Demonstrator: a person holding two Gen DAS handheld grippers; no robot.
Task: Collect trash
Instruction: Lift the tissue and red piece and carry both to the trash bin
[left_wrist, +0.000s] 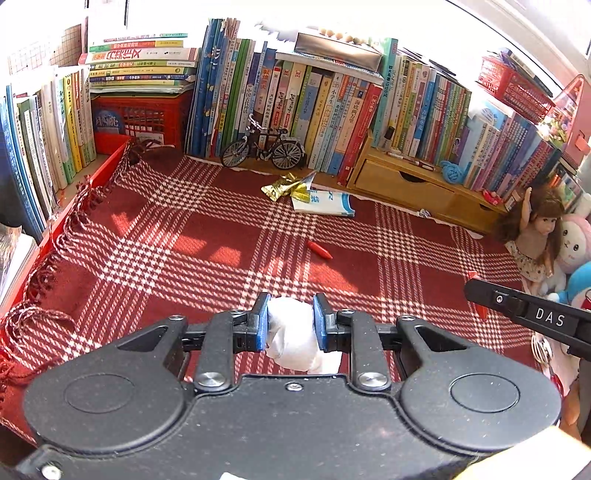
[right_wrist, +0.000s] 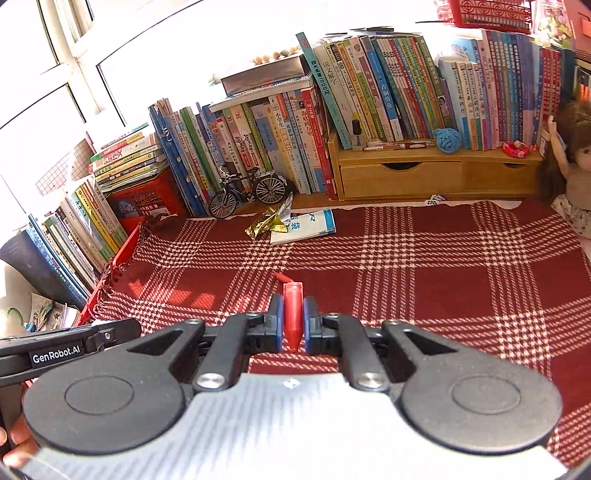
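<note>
My left gripper (left_wrist: 291, 302) is shut on a crumpled white tissue (left_wrist: 295, 332), held just above the red plaid cloth (left_wrist: 184, 236). My right gripper (right_wrist: 293, 301) is shut on a red crayon-like stick (right_wrist: 293, 317) that stands upright between the blue pads. A second small red stick (left_wrist: 319, 250) (right_wrist: 281, 276) lies on the cloth a little beyond it. Farther back, a crumpled gold wrapper (left_wrist: 286, 186) (right_wrist: 266, 223) rests against a white and blue packet (left_wrist: 325, 202) (right_wrist: 306, 227) at the cloth's far edge.
Rows of books (left_wrist: 332, 107) line the back and left. A toy bicycle (left_wrist: 264, 147), a red crate (left_wrist: 144, 118) and a wooden drawer shelf (left_wrist: 413, 181) stand in front of them. A doll (left_wrist: 535, 236) and plush toys sit at the right.
</note>
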